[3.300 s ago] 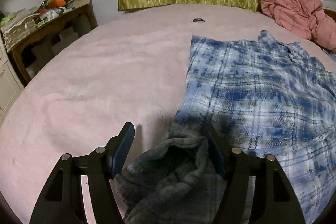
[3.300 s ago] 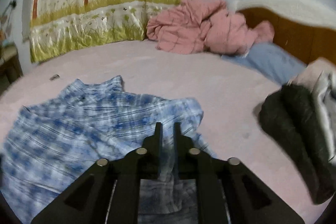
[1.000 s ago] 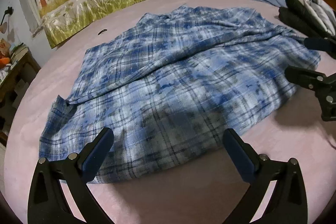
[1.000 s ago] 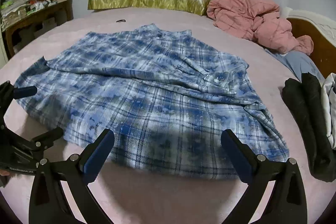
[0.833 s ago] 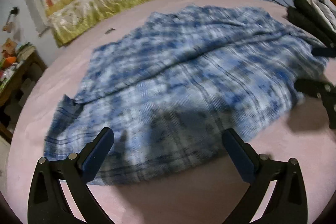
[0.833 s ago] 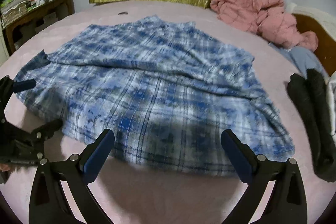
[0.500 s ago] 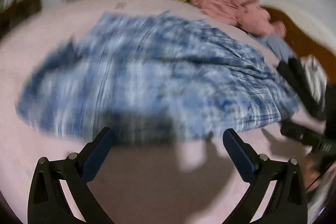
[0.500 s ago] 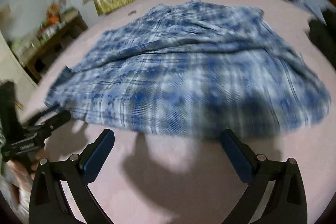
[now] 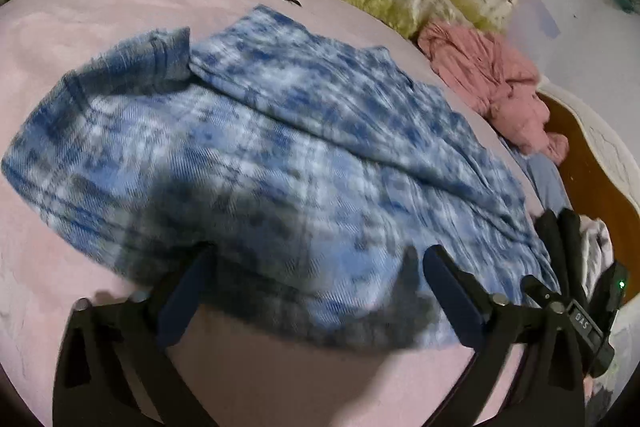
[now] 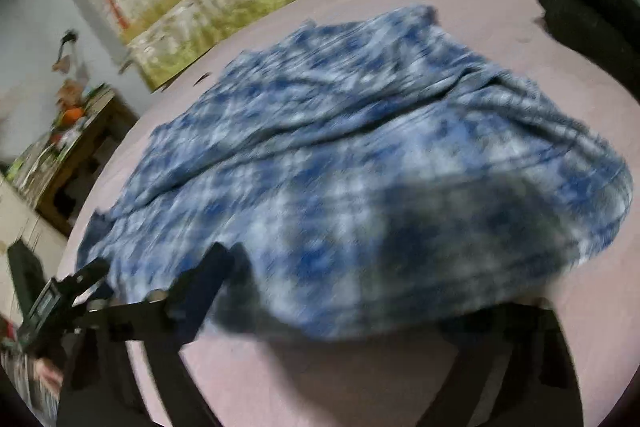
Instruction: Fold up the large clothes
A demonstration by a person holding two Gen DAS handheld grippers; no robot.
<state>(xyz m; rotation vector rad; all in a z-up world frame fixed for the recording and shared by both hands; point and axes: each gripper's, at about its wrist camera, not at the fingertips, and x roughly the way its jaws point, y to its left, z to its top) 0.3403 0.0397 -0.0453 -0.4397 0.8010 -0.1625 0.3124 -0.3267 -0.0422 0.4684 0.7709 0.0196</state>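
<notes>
Blue plaid shirt (image 9: 280,163): spread flat on pink bed (image 9: 100,7). Left tongs (image 9: 316,291) and right tongs (image 10: 360,311): jaws apart, just been closing, near hem between them, nothing gripped.

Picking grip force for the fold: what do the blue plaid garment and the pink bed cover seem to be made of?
Blue plaid garment: looks like soft brushed woven cloth, perhaps flannel; matte, with a faint diagonal weave and limp folds. Pink bed cover: seems a short-pile fleece or plush; matte and fuzzy. Motion blur leaves both uncertain.
</notes>
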